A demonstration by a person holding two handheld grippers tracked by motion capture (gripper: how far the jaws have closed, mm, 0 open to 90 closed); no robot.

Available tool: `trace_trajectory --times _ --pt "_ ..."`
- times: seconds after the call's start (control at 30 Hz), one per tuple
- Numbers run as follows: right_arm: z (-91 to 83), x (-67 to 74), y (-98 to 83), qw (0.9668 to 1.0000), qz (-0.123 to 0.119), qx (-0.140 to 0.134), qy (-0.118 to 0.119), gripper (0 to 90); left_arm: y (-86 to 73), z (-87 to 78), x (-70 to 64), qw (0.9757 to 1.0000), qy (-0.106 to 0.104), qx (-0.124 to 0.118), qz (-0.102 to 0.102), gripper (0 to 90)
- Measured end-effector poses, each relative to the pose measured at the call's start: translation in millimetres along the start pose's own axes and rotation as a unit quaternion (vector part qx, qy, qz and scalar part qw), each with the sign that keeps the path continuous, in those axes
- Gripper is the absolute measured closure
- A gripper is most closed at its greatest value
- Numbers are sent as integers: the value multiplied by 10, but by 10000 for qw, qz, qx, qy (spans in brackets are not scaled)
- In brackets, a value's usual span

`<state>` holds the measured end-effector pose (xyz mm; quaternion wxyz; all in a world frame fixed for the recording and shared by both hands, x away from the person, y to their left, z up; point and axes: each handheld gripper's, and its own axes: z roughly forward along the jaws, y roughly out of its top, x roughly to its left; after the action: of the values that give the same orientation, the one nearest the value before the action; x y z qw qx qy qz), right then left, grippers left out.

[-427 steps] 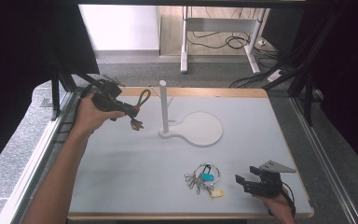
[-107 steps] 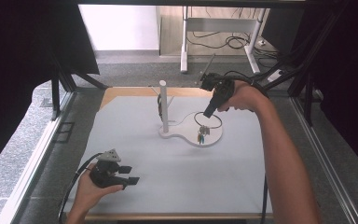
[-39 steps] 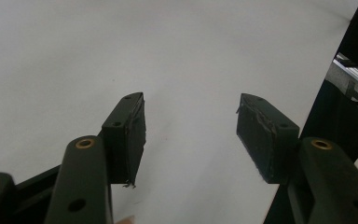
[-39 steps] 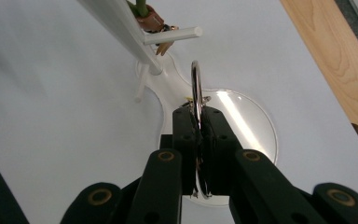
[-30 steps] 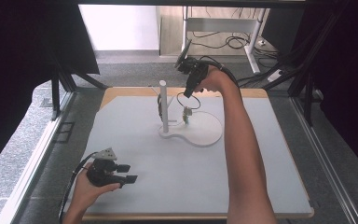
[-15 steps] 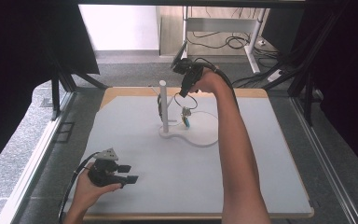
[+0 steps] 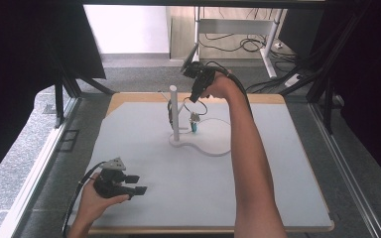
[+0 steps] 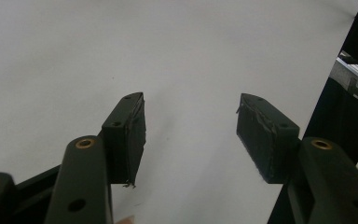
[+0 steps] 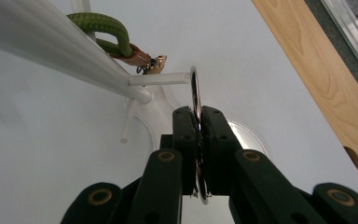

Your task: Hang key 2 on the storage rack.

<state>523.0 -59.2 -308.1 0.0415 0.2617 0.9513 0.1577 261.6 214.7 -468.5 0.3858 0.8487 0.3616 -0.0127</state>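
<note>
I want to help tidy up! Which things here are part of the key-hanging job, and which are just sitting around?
Part of the job:
- key ring, pinched in the right gripper
- keys dangling from it
- white stand with its peg

Just there:
- green cord, already hanging on the stand
- left gripper, open, resting on the table
</note>
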Motion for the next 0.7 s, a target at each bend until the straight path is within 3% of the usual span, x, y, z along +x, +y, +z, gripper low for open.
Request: trace_trajectory --times 0.43,0.7 --pt "51 168 10 9998 -128 -44 160 854 11 -1 -22 10000 -15 -12 39 426" --pt "121 227 -60 9997 -51 -2 232 851 17 -6 -34 10000 -5 -25 58 426"
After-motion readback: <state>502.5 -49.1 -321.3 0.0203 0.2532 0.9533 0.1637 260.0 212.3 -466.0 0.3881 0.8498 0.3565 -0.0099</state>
